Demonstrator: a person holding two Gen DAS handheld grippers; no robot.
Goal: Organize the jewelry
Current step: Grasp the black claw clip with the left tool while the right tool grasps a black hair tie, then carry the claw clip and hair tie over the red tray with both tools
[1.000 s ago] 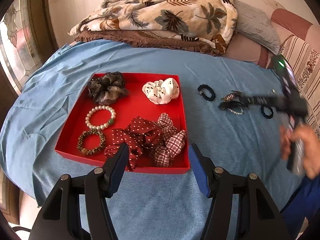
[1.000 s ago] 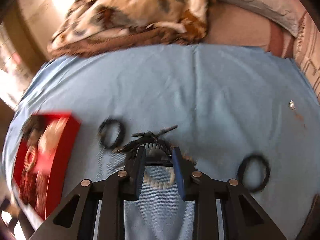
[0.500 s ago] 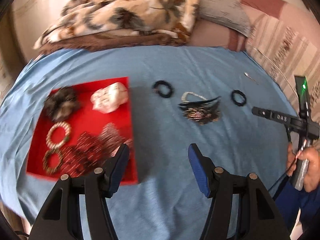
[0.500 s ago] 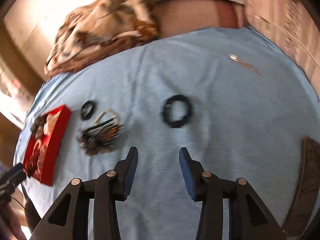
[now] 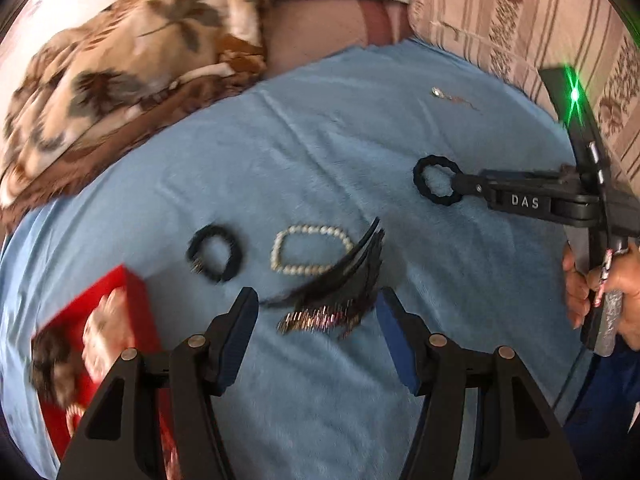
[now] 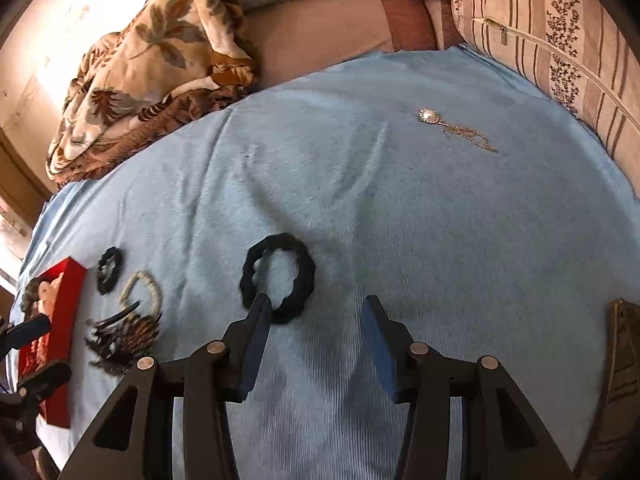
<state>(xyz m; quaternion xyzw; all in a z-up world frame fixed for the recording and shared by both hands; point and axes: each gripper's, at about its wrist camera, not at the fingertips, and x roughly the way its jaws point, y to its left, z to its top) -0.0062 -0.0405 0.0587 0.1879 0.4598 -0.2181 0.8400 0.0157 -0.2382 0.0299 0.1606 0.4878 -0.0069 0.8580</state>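
Scanning left to right on blue cloth point(image 6: 440, 240): red tray point(image 5: 132, 304) at far left edge, scrunchies inside, blurred. Next, small black hair tie point(image 5: 215, 253), then pearl bracelet point(image 5: 310, 250), black feathered hair clip point(image 5: 340, 292) just in front of it. My left gripper point(image 5: 316, 320) spread wide, nothing held, fingers flanking clip without touching. Right gripper point(image 6: 314, 334) also wide open, left fingertip point(image 6: 260, 312) overlapping rim of larger black hair tie point(image 6: 278, 282). Pearl pendant on chain point(image 6: 430, 116) far right, well apart.
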